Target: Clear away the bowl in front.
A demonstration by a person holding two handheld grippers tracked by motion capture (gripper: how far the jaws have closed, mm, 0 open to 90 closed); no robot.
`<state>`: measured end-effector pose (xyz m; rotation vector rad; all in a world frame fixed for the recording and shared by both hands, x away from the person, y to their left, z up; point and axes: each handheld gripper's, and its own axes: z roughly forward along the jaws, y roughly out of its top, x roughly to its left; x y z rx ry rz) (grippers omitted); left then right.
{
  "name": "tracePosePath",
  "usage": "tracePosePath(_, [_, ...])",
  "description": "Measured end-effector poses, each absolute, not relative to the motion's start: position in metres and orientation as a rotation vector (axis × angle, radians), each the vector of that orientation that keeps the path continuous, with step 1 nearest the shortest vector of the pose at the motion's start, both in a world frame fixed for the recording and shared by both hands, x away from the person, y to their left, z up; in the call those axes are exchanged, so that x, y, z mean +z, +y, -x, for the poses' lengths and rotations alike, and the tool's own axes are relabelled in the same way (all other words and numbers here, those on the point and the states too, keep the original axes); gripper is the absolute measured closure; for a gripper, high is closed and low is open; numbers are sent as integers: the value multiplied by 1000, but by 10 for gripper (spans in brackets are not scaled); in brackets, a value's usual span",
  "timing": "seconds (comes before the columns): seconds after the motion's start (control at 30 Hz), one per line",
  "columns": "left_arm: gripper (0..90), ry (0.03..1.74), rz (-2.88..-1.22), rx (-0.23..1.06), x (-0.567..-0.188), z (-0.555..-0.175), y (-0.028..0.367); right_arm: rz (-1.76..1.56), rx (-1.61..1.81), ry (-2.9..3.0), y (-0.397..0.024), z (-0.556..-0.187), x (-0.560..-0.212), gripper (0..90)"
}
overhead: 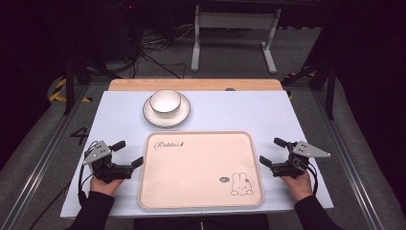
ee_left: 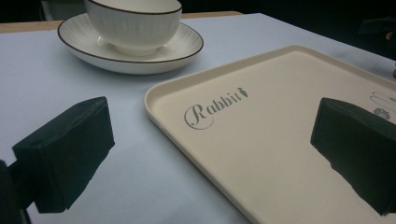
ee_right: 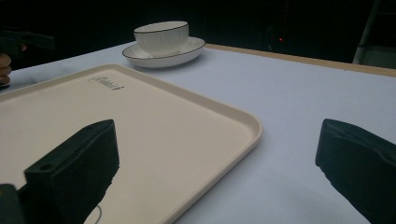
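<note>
A cream tray (overhead: pixel 201 196) with a rabbit drawing and the word "Rabbit" lies at the table's near middle; its rim (ee_left: pixel 196 144) and corner (ee_right: pixel 252 128) appear in both gripper views. Behind it a white bowl (overhead: pixel 165 102) sits on a white saucer (overhead: pixel 154 118), also seen as bowl (ee_left: pixel 133 21) on saucer (ee_left: pixel 184 44), and bowl (ee_right: pixel 161 37). My left gripper (overhead: pixel 128 153) rests left of the tray, open, nothing between its jaws. My right gripper (overhead: pixel 273 151) rests right of the tray, open and empty too.
The table has a pale blue top (overhead: pixel 253 112) and a wooden strip (overhead: pixel 191 85) along its far edge. A metal stand (overhead: pixel 234 21) and cables lie on the floor behind. Bare table surface surrounds the tray.
</note>
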<state>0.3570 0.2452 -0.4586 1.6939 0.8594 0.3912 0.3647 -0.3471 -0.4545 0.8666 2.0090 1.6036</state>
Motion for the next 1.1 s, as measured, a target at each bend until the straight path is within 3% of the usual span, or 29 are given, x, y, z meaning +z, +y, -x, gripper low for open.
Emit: tracePosePath(1.1, [2, 774, -1548, 475, -394, -359, 246, -855, 1607, 2018, -347, -365, -455, 4])
